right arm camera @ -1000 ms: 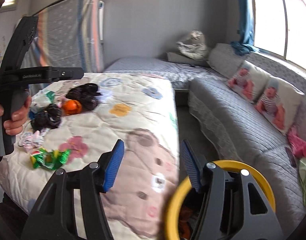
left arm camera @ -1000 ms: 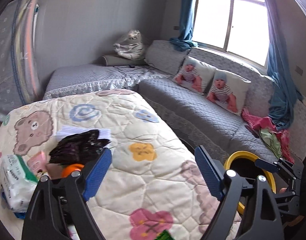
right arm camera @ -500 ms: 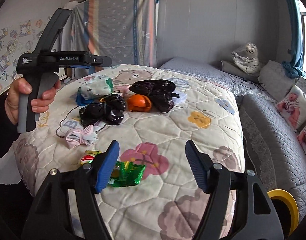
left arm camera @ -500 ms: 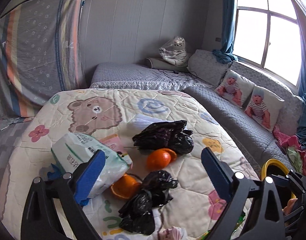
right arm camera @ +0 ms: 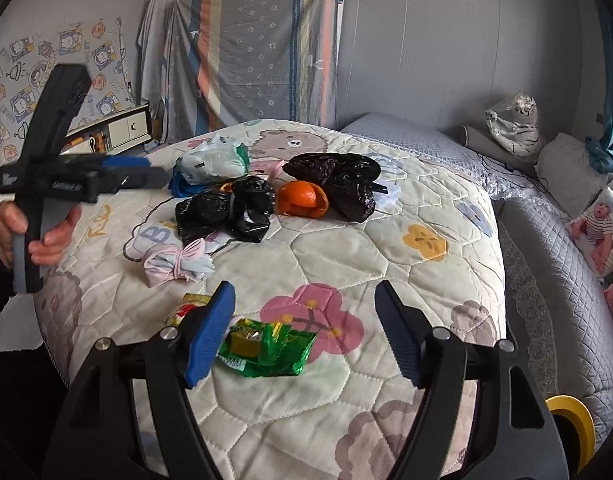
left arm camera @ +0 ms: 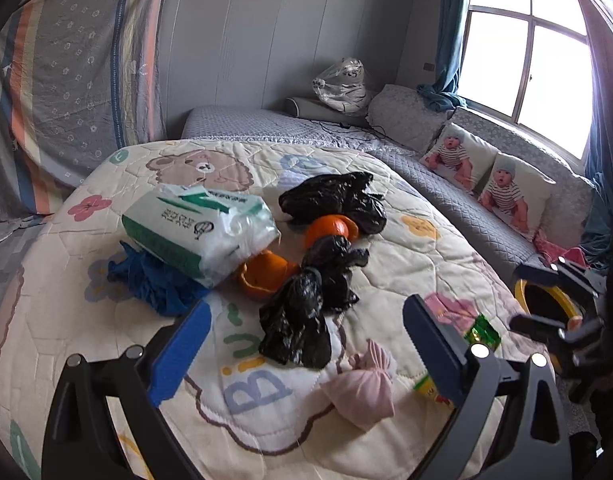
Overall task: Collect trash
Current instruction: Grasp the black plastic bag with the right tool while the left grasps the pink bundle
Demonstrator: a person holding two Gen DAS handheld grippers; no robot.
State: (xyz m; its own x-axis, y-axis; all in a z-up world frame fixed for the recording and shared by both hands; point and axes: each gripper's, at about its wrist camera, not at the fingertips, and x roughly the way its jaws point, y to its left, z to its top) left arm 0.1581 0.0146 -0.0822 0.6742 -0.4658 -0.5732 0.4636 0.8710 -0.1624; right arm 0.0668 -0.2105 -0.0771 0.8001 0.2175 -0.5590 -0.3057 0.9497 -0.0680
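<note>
My left gripper [left arm camera: 306, 344] hangs spread wide and empty over the knotted black bag [left arm camera: 306, 308] on the quilt [left arm camera: 406, 264]. My right gripper [right arm camera: 304, 332], jaws just opened, frames the green wrapper [right arm camera: 266, 346], not touching it.

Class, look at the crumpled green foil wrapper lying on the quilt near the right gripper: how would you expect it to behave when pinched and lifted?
The green foil wrapper is thin, creased and looks empty, so it is probably very light and would crush flat between the pads. Its glossy surface may slip. Lying on the soft quilt, it could be pushed into the padding rather than caught.
</note>
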